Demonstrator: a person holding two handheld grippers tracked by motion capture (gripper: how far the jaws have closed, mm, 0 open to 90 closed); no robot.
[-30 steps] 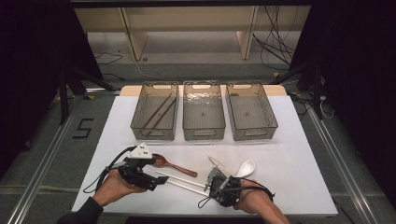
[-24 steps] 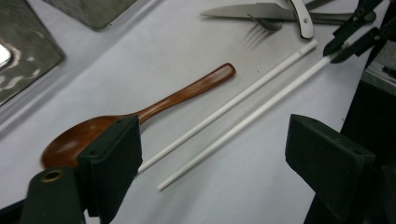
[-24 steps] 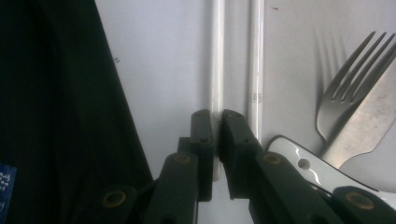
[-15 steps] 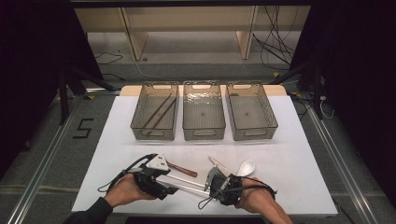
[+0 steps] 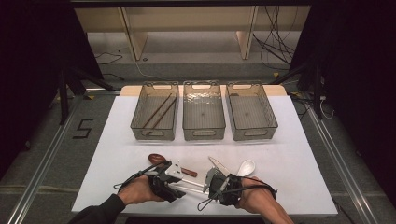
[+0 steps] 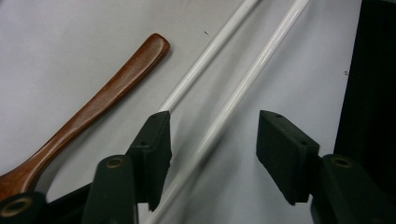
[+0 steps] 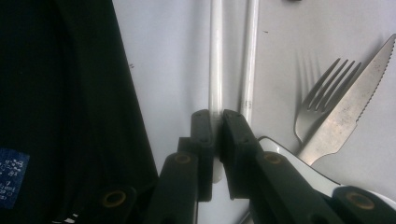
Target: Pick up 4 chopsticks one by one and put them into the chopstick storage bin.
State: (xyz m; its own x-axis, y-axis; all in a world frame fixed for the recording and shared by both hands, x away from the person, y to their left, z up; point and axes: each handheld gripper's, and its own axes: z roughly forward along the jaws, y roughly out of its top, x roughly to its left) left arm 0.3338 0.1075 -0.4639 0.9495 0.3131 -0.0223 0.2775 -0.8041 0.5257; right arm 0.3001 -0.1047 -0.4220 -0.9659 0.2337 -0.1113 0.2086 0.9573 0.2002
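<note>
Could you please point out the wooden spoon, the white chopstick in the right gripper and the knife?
wooden spoon (image 6: 100,100), left gripper view, mid-handle.
white chopstick (image 7: 215,60), right gripper view, shaft above the jaws.
knife (image 7: 351,112), right gripper view, blade.

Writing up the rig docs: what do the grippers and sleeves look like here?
Both the left gripper and right gripper are black, with flat rectangular pads, brass-coloured pivot pins, a pale plate on top and a trailing black cable. The left forearm wears a dark sleeve.
</note>
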